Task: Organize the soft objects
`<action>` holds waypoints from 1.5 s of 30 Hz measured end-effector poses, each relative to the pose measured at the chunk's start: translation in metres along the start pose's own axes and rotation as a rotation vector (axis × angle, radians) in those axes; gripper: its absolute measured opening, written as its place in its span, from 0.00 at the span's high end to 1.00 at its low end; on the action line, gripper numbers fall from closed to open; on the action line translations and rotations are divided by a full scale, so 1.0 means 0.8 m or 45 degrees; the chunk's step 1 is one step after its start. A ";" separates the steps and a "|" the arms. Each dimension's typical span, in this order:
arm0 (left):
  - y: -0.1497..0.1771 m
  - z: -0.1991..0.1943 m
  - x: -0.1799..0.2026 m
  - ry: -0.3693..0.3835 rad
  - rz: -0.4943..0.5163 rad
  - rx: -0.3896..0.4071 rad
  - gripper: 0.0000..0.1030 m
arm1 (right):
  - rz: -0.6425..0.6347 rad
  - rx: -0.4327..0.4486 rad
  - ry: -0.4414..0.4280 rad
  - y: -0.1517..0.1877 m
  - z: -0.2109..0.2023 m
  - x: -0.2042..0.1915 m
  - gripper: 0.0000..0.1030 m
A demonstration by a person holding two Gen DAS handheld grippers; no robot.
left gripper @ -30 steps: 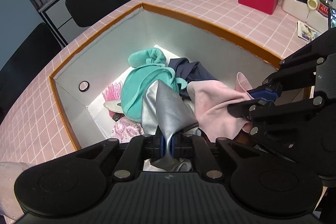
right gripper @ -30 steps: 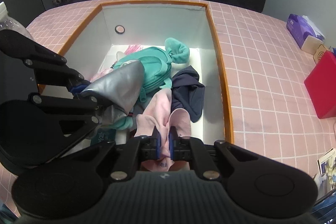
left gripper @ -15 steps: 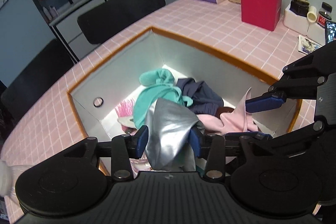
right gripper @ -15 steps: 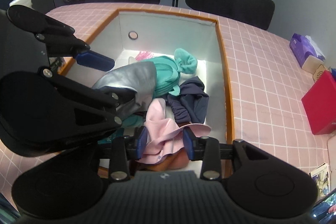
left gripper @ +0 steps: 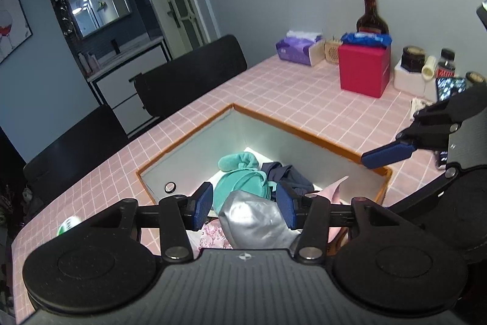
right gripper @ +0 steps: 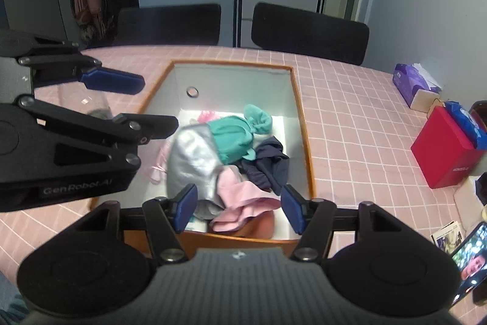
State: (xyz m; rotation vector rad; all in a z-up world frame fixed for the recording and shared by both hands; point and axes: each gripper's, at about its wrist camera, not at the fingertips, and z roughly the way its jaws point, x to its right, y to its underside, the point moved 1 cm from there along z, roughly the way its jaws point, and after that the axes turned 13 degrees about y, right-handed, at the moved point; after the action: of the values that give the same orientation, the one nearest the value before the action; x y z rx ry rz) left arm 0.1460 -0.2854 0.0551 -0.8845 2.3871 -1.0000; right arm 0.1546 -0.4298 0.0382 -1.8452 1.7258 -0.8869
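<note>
A white box with an orange rim (left gripper: 304, 133) is sunk into the pink tiled table and holds a pile of soft things. In it lie a silver cloth (left gripper: 252, 218), a teal garment (left gripper: 240, 178), a navy garment (left gripper: 286, 172) and a pink cloth (right gripper: 240, 197). My left gripper (left gripper: 245, 204) hovers above the near end of the box; its jaws are opening and the silver cloth lies loose below them. My right gripper (right gripper: 239, 212) hangs over the pink cloth, its jaws also opening, and the pads touch nothing.
A red box (left gripper: 363, 70), a purple tissue box (left gripper: 296, 51), a dark bottle (left gripper: 371, 17) and jars stand at the far right. A phone (right gripper: 470, 258) lies near the right edge. Two black chairs (right gripper: 307, 32) stand behind the table.
Both grippers have let go, the left of the silver cloth and the right of the pink cloth. Both have opened, risen and drawn back from the box. The cloths have dropped onto the pile.
</note>
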 end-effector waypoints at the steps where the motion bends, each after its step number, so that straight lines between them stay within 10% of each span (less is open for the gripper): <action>1: 0.004 -0.009 -0.001 0.012 -0.013 0.022 0.46 | 0.018 0.021 -0.012 0.002 -0.009 -0.004 0.40; 12: 0.072 -0.133 -0.008 0.040 -0.073 0.394 0.46 | 0.118 0.363 -0.002 0.039 -0.120 -0.076 0.34; 22: 0.178 -0.197 -0.039 -0.270 -0.250 0.610 0.43 | 0.267 0.627 0.056 0.097 -0.156 -0.137 0.24; 34: 0.277 -0.180 -0.044 -0.600 -0.458 0.574 0.31 | 0.319 0.660 0.098 0.162 -0.150 -0.211 0.21; 45: 0.314 -0.172 -0.043 -0.560 -0.491 0.465 0.17 | 0.261 0.550 0.118 0.189 -0.131 -0.245 0.18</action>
State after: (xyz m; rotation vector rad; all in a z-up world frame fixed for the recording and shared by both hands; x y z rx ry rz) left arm -0.0077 -0.0585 -0.0353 -1.2885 1.6394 -1.1836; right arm -0.0264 -0.2423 -0.0257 -1.3415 1.5865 -1.1660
